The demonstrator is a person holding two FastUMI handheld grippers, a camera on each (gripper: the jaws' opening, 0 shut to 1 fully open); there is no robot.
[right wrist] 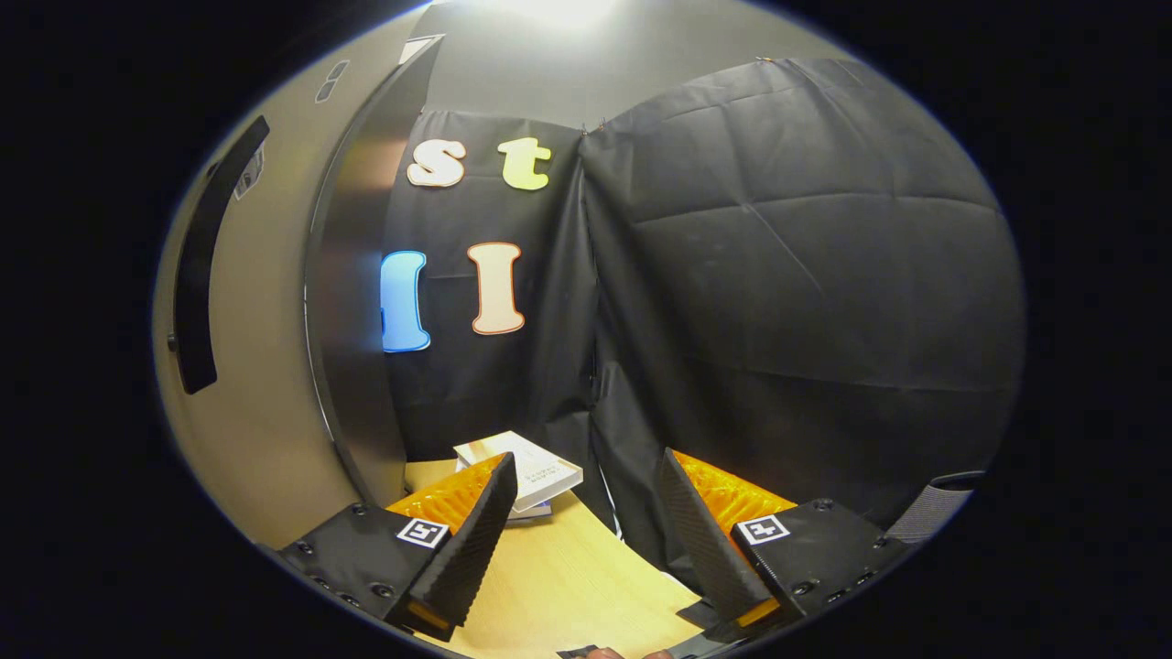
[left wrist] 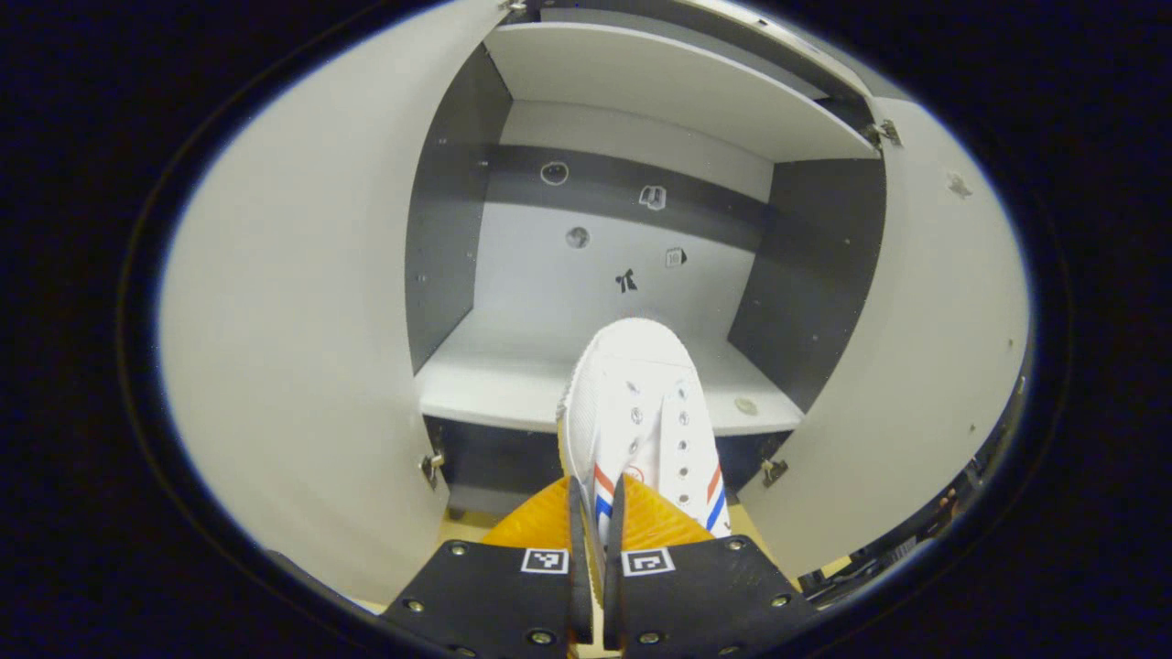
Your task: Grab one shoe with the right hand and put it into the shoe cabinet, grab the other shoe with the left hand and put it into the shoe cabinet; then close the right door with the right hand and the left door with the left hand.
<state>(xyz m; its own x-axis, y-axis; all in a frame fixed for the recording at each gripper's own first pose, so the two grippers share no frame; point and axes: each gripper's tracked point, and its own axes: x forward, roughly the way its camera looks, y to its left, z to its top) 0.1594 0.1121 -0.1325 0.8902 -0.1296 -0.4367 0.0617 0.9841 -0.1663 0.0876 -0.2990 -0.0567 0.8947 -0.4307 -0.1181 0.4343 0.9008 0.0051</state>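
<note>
Left gripper view: our left gripper [left wrist: 593, 531] pinches the shoe [left wrist: 641, 412]; we should push far onto the shelf [left wrist: 494, 384]. Right gripper [right wrist: 586, 531] wide, empty.

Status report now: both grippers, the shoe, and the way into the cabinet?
Left gripper shut on white shoe, toe pointing into shoe cabinet. Right gripper open, empty. Both doors open, shelf ahead unobstructed.
</note>
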